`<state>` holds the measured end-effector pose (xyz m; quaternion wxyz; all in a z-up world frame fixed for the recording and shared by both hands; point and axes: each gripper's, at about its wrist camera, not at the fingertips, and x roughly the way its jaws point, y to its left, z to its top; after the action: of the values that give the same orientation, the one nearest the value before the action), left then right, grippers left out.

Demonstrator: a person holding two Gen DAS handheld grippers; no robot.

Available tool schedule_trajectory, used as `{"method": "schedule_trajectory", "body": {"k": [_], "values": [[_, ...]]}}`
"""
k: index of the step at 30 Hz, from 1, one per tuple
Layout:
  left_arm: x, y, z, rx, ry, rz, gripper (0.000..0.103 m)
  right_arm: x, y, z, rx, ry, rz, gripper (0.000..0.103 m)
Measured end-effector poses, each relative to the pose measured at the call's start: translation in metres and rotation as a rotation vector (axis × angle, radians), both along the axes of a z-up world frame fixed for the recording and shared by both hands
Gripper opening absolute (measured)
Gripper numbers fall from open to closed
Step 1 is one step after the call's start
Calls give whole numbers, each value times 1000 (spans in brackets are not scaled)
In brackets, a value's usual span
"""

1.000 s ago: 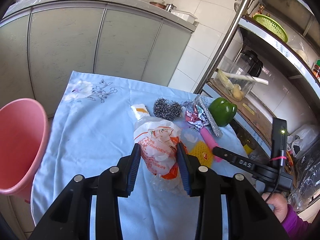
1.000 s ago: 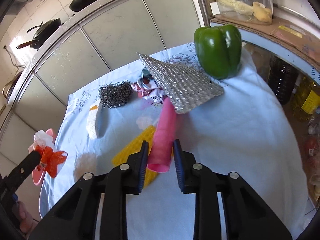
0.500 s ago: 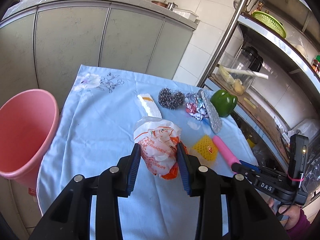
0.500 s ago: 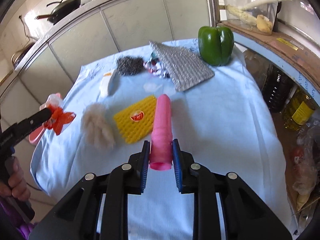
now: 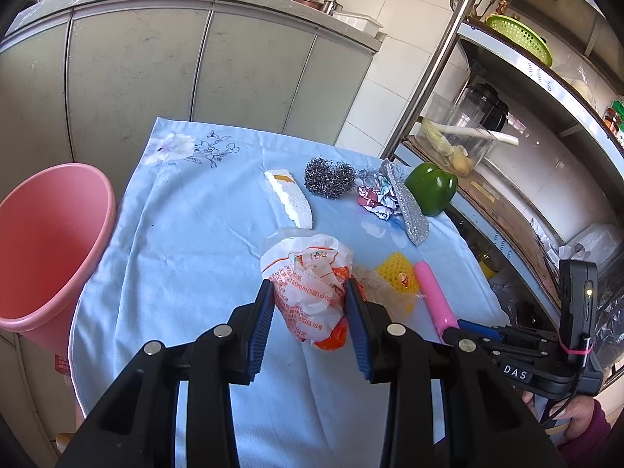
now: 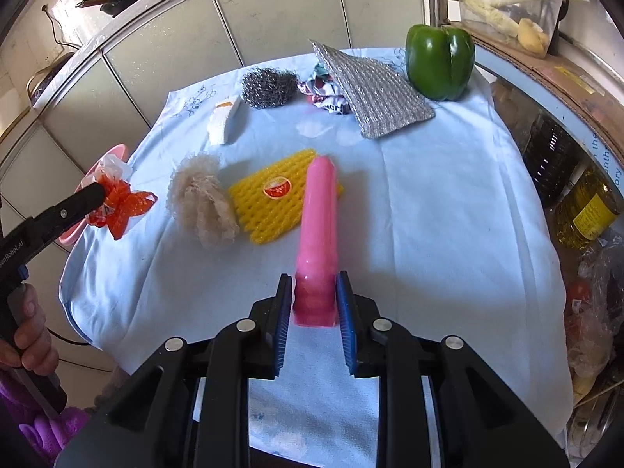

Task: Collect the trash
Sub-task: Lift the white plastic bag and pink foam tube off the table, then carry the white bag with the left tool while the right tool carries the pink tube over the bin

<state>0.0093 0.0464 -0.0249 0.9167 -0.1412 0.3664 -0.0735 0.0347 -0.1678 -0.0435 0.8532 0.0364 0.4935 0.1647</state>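
Left hand-held gripper (image 5: 308, 312) grips the crumpled plastic bag (image 5: 308, 284), centre frame, not yet in the pink bin (image 5: 50, 241) at left. Right hand-held gripper (image 6: 314, 300), jaws just easing wider, brackets the pink tube (image 6: 318, 226). Foam net (image 6: 273, 199), wrappers (image 6: 325, 93) remain on the desk (image 6: 448, 195).

blue-clothed table (image 6: 448, 202), green pepper (image 6: 440, 61), steel scourer (image 6: 269, 87)

Pink bin (image 5: 50, 241), pale-blue floral tablecloth (image 5: 187, 234), green pepper (image 6: 438, 62), yellow foam net (image 6: 273, 202).

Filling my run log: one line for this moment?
left claw: shut on crumpled white-orange plastic bag | right claw: shut on pink cylinder
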Motion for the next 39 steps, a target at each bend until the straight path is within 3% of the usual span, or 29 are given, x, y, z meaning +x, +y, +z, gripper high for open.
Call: {"method": "schedule_trajectory", "body": {"k": [7, 17, 27, 31, 39], "values": [[-1, 2, 0, -2, -6, 1, 36, 12, 4, 5, -10, -22, -12, 26], [-4, 6, 0, -8, -14, 8, 36, 20, 1, -12, 37, 9, -33, 24], [-11, 13, 7, 9, -52, 25, 36, 9, -11, 22, 112, -95, -64, 24], [-16, 23, 14, 12, -75, 56, 36, 12, -1, 37, 157, -112, -26, 24], [-32, 61, 32, 40, -128, 165, 36, 26, 65, 64, 212, -157, 145, 24]]}}
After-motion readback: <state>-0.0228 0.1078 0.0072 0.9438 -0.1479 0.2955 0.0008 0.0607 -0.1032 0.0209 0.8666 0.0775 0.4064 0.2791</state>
